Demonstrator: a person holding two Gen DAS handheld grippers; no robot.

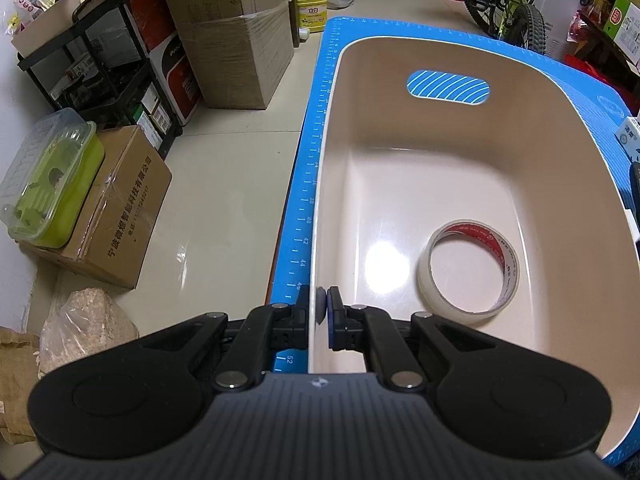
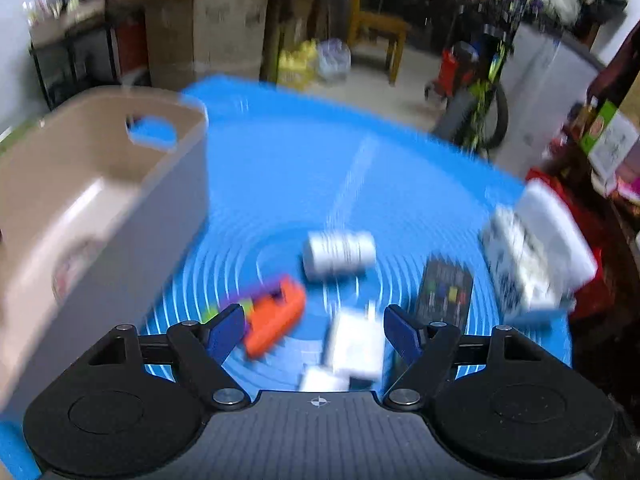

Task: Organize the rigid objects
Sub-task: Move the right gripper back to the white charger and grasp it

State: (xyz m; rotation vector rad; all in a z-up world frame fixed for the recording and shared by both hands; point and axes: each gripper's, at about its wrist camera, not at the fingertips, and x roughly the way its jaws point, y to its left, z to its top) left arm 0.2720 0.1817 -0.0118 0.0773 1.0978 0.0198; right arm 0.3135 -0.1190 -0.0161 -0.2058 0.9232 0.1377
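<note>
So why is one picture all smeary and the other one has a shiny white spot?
Right wrist view: everything on the blue mat is smeared with motion blur, like the orange toy, while the open right tongs look sharp. Left wrist view: crisp, with lamp glare on the tub floor beside the tape roll; edges bend from the fisheye lens.
</note>
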